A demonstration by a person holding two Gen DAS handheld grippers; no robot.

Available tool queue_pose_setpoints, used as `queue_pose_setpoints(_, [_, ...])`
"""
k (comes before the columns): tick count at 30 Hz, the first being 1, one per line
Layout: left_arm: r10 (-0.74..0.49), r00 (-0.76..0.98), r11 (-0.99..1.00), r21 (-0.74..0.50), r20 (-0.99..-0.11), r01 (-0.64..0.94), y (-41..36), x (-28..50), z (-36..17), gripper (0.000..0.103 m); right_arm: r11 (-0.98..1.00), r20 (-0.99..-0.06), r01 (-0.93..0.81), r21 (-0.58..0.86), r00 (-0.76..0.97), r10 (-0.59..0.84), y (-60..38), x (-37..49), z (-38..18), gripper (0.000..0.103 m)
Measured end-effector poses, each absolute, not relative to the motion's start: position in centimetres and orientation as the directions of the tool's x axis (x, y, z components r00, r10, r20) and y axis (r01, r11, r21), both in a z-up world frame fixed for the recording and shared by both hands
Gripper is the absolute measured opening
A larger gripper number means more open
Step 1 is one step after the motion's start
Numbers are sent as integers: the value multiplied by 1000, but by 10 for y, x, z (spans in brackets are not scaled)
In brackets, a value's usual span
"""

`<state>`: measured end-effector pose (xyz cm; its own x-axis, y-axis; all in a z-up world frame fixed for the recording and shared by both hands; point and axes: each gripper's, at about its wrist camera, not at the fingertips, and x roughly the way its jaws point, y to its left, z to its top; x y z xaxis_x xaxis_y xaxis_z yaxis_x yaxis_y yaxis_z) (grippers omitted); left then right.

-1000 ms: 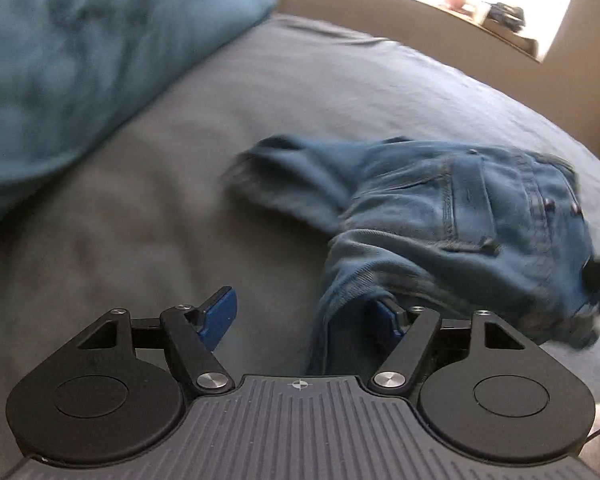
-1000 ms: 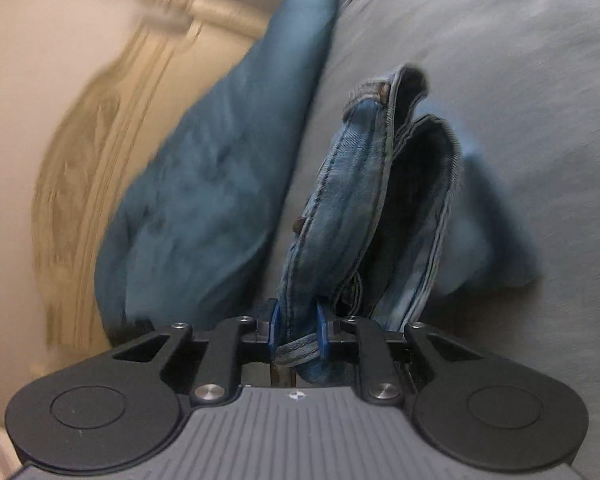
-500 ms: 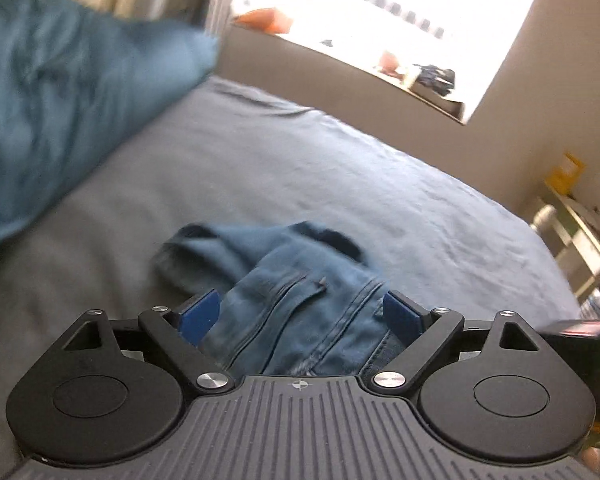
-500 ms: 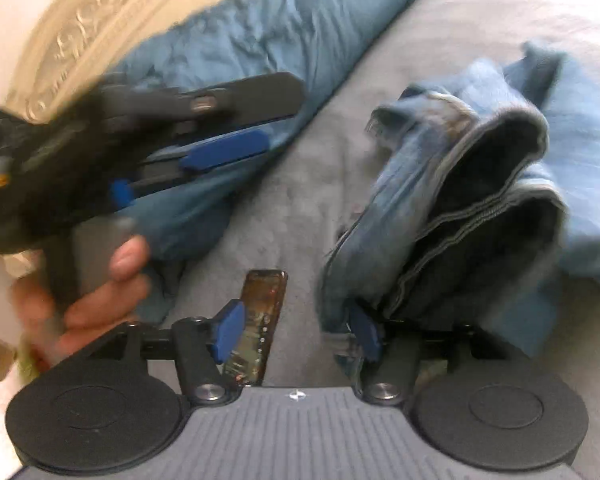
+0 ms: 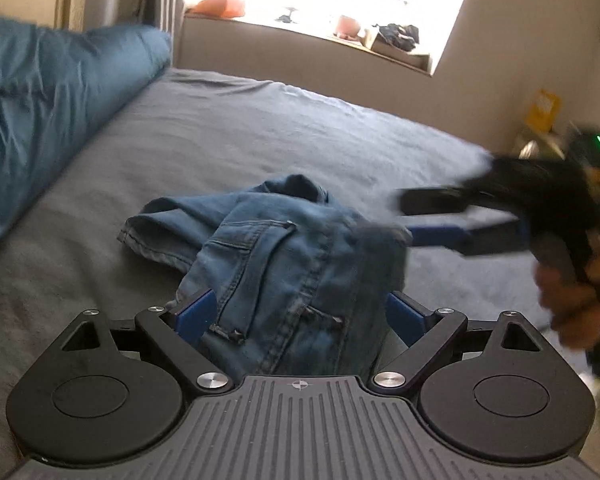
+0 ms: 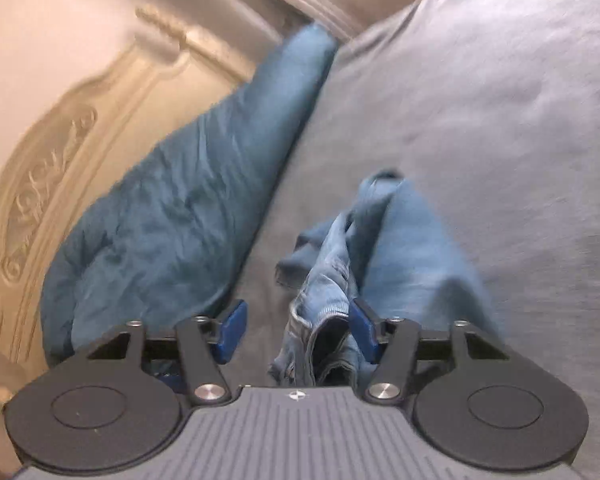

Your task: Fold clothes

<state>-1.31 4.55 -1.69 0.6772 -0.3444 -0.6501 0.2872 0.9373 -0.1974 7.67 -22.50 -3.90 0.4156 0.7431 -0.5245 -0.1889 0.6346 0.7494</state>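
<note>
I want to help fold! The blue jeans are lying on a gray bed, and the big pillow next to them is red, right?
Almost. The jeans do lie on the gray bed, but the pillow beside them is blue, not red. Both wrist views show it.

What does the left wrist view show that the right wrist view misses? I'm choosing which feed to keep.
Only the left wrist view shows the window, the right gripper seen side-on, and the hand holding it. Only the right wrist view shows the carved headboard. Both share the jeans between open fingers, the blue pillow and the grey sheet.
</note>
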Motion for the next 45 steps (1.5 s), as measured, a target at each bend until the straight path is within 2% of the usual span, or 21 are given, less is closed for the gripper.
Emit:
queue_pose_setpoints(1, [-333, 683, 941, -185, -649, 284, 44, -14, -17, 93, 629, -528, -204, 750, 388, 756, -214, 81, -38, 33])
queue_pose_setpoints(2, [-323, 692, 945, -175, -646, 278, 44, -14, -18, 94, 604, -511, -224, 765, 361, 780, -205, 86, -37, 27])
queue_pose_setpoints(8, [-240, 737, 971, -172, -632, 168, 60, -3, -26, 94, 500, -436, -274, 821, 264, 860, -161, 105, -38, 25])
queue_pose_setpoints(11, [-190, 738, 980, -172, -647, 101, 69, 11, -34, 90, 439, -396, -243, 865, 206, 895, -136, 121, -52, 25])
queue_pose_setpoints(16, [-182, 715, 970, -240, -675, 20, 86, 32, -47, 66, 349, -327, -255, 902, 125, 937, -113, 127, -56, 25])
queue_pose_setpoints(17, [-188, 711, 966, -258, -677, 9, 89, 35, -48, 56, 343, -321, -264, 901, 124, 939, -114, 127, -54, 26])
queue_pose_setpoints(19, [-176, 704, 965, -264, -688, -16, 94, 40, -51, 52, 340, -308, -278, 898, 155, 939, -125, 130, -47, 27])
queue_pose_setpoints(20, [-163, 700, 966, -258, -695, -31, 96, 43, -53, 45, 350, -303, -283, 893, 196, 933, -138, 135, -42, 28])
queue_pose_setpoints(21, [-154, 696, 966, -256, -701, -44, 99, 45, -54, 39, 375, -311, -280, 884, 247, 918, -153, 141, -37, 36])
queue_pose_setpoints(22, [-145, 690, 964, -258, -709, -62, 102, 47, -55, 36, 421, -339, -264, 868, 304, 890, -168, 148, -34, 54])
queue_pose_setpoints(24, [-135, 683, 959, -268, -718, -92, 108, 49, -58, 30, 567, -452, -200, 799, 421, 786, -198, 165, -33, 75])
queue_pose_setpoints(28, [-121, 677, 950, -283, -726, -132, 115, 46, -62, 25, 744, -680, -36, 668, 377, 629, -222, 210, -71, 79])
queue_pose_setpoints(30, [-106, 676, 952, -272, -729, -143, 116, 44, -63, 23, 783, -744, 0, 622, 312, 591, -220, 229, -95, 80])
queue_pose_setpoints(32, [-94, 676, 952, -264, -731, -153, 116, 44, -64, 20, 781, -755, 20, 625, 268, 598, -209, 241, -113, 81])
queue_pose_setpoints(33, [-91, 682, 952, -263, -726, -153, 114, 44, -62, 17, 771, -752, 22, 637, 242, 614, -202, 247, -122, 79])
queue_pose_setpoints(35, [-85, 696, 953, -262, -713, -152, 111, 44, -58, 9, 749, -741, 37, 662, 185, 645, -186, 255, -139, 50])
queue_pose_setpoints(36, [-88, 709, 953, -267, -700, -145, 110, 44, -54, 7, 766, -760, 42, 642, 170, 628, -179, 255, -144, 30])
queue_pose_setpoints(37, [-93, 723, 953, -271, -685, -134, 107, 44, -49, 7, 785, -776, 34, 618, 184, 603, -176, 252, -143, 17])
queue_pose_setpoints(39, [-103, 750, 954, -278, -653, -110, 102, 44, -39, 6, 777, -759, 30, 629, 241, 605, -183, 243, -135, 8])
queue_pose_setpoints(42, [-119, 788, 957, -281, -604, -70, 92, 47, -21, 6, 724, -694, 63, 687, 352, 628, -222, 222, -113, 7])
queue_pose_setpoints(45, [-163, 814, 955, -296, -558, -11, 78, 56, -6, 6, 733, -675, 94, 674, 482, 559, -279, 187, -81, 7])
